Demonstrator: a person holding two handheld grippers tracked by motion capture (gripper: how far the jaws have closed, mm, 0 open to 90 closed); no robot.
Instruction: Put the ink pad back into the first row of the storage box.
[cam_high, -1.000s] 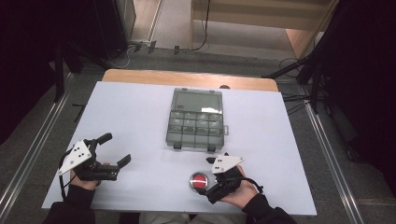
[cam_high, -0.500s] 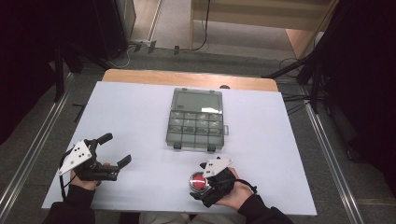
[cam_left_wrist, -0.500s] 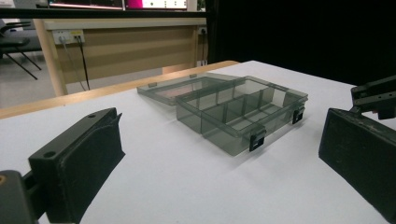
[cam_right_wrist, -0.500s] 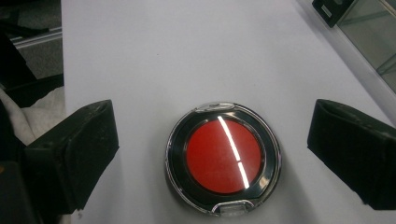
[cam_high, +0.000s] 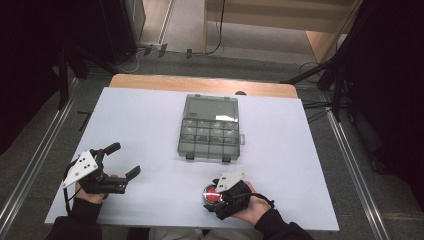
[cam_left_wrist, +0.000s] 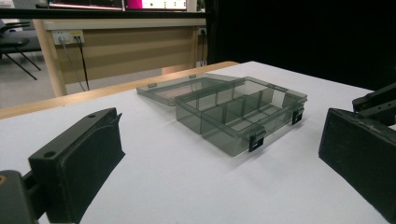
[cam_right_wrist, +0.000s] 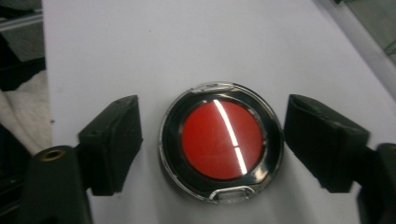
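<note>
We read this as early in a pick: the round red compact lies flat on the white tabletop near the front edge, not yet gripped and not lifted. In the right gripper view it sits squarely between the two black jaws, with a gap of bare tabletop on each side, so the jaws are wide and not touching it. What's left, as we judge it: close on the compact, lift, and probably carry it to the clear organizer box, which stands open mid-tabletop, lid laid back away from the person, compartments looking empty. Nothing placed so far.

Right gripper: held low over the compact, pointing steeply down toward the tabletop, the hand wrapped around it from the near right side, grey plate on top. The compact's clasp tabs sit crosswise to the jaw line, so the jaws would meet the smooth round rim.

Left gripper: parked at the front left of the tabletop, well apart from the compact, held roughly level and aimed across at the box. Its jaws are wide apart and hold nothing; in the left gripper view the box sits framed between them, farther off. We take it as idle.
</note>
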